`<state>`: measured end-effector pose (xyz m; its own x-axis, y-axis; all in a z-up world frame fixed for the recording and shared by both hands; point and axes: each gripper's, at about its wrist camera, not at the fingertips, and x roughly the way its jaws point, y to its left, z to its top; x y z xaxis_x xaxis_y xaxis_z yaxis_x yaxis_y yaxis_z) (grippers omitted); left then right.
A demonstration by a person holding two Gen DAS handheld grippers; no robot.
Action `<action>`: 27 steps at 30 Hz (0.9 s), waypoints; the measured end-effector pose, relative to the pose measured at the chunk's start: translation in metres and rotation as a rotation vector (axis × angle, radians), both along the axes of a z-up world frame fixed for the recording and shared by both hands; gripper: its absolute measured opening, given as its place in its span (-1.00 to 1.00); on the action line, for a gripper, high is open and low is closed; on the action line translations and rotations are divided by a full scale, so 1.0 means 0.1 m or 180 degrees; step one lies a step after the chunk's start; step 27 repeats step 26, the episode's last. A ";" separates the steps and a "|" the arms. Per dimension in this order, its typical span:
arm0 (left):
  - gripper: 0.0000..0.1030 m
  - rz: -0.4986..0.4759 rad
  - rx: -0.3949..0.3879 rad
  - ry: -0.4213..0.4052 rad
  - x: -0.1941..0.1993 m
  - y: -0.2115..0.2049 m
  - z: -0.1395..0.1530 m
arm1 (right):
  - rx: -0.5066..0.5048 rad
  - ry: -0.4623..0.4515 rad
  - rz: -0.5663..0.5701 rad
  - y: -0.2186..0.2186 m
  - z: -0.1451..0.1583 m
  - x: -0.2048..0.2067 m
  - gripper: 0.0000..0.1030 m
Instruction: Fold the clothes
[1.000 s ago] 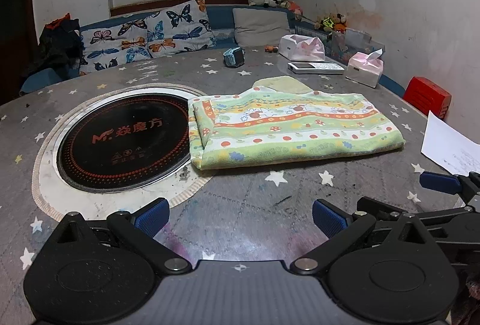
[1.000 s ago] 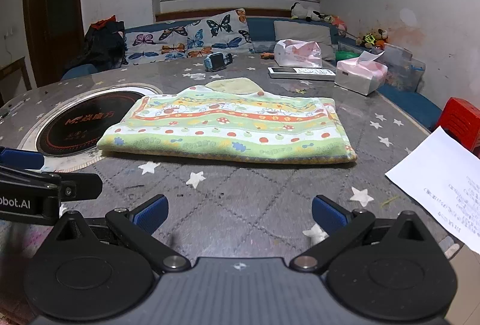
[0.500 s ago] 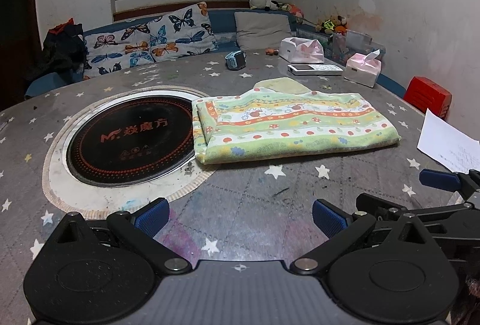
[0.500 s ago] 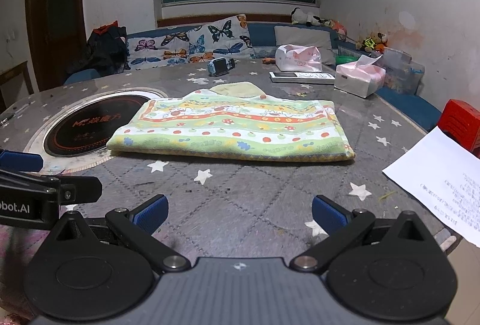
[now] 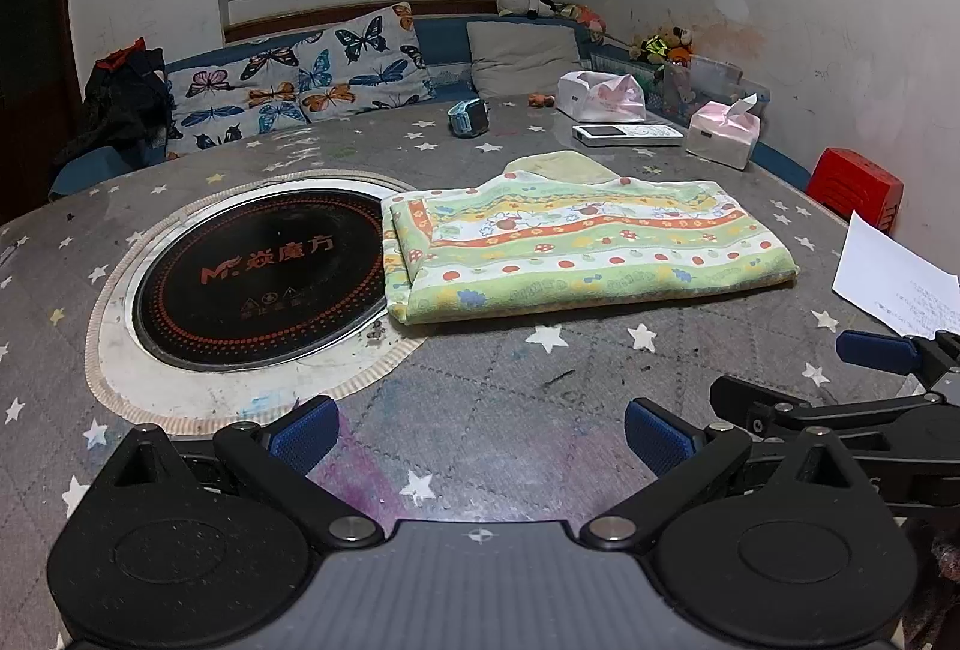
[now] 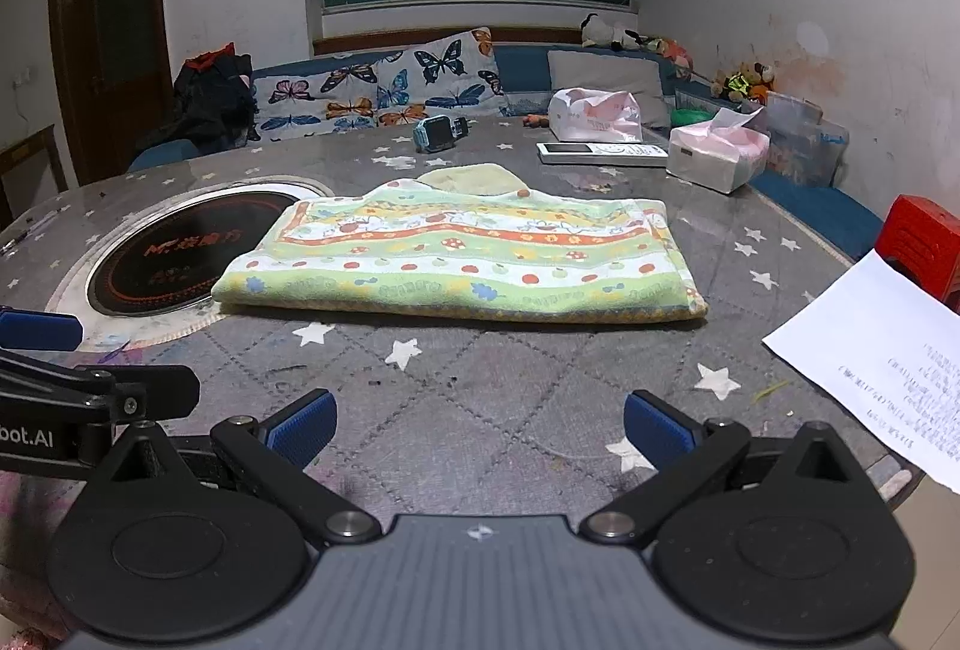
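Lying folded into a soft, thick rectangle, the striped green garment [image 5: 576,248] [image 6: 468,260] rests flat on the quilted, star-printed desk [image 5: 510,410] [image 6: 480,398], its left edge overlapping the rim of the glossy round black cooktop [image 5: 258,278]. A smooth white paper sheet [image 6: 882,362] lies well to its right. Both the left hand-held gripper [image 5: 477,431] and right hand-held gripper [image 6: 477,425] hover near the cloth, ribbed blue pads spread wide, holding nothing.

Bare tabletop [image 6: 480,398] lies before the folded cloth [image 6: 468,254]; paper [image 6: 870,356] flanks right.
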<state>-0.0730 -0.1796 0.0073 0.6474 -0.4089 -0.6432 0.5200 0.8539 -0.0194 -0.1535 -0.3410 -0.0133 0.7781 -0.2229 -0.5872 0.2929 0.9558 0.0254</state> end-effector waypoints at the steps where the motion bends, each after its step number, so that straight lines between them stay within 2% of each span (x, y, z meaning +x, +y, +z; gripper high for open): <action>1: 1.00 0.0001 -0.0004 0.0006 0.01 0.00 0.00 | 0.0003 0.0004 0.0000 0.00 0.00 0.01 1.00; 27: 1.00 -0.0047 0.0018 0.0070 0.23 -0.11 -0.02 | 0.0056 0.0093 -0.0044 -0.11 -0.08 0.24 1.00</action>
